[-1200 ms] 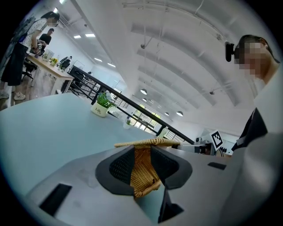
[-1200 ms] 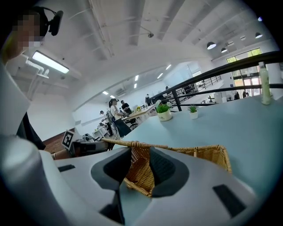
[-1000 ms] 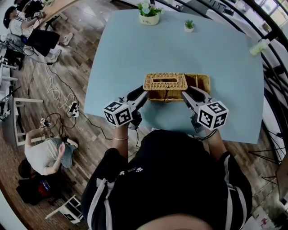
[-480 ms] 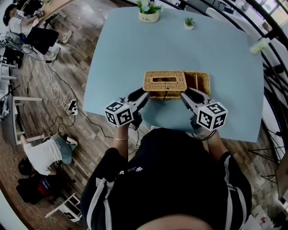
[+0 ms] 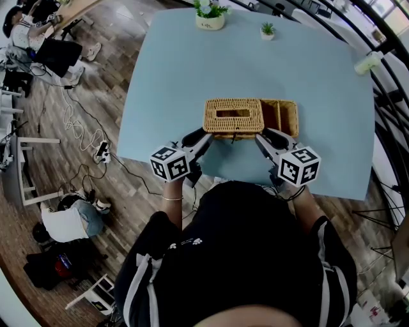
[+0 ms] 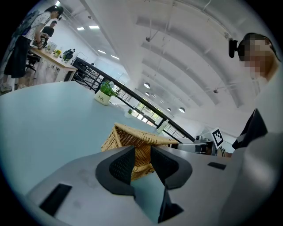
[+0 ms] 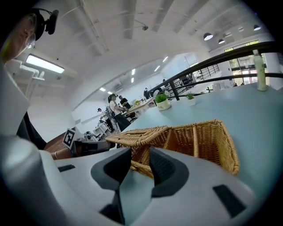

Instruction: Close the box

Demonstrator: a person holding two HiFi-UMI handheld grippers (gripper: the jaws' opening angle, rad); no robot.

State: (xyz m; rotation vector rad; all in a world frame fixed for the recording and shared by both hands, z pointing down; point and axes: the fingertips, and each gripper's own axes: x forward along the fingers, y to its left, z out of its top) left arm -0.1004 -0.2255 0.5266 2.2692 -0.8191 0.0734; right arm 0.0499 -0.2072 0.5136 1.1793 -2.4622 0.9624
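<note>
A wicker box (image 5: 289, 117) stands on the light blue table (image 5: 172, 76), its right compartment uncovered. Its slotted wicker lid (image 5: 233, 115) lies nearly flat over the left compartment. My left gripper (image 5: 206, 134) is at the lid's front left corner and my right gripper (image 5: 258, 136) at its front right corner. In the left gripper view the lid's (image 6: 141, 134) front skirt fills the gap between the pads of the left gripper (image 6: 142, 155). The right gripper view shows the lid (image 7: 139, 133) the same way between the pads of the right gripper (image 7: 140, 155), with the uncovered compartment (image 7: 208, 141) beside it.
A potted plant (image 5: 210, 14) and a smaller one (image 5: 267, 30) stand at the table's far edge, a bottle (image 5: 369, 62) at its right edge. The table's front edge runs just under my grippers. Black railings lie beyond the table, and people sit at left.
The lid has come down from a raised, edge-on tilt to nearly flat on the box. Both grippers sank with it and drew slightly toward the person.
</note>
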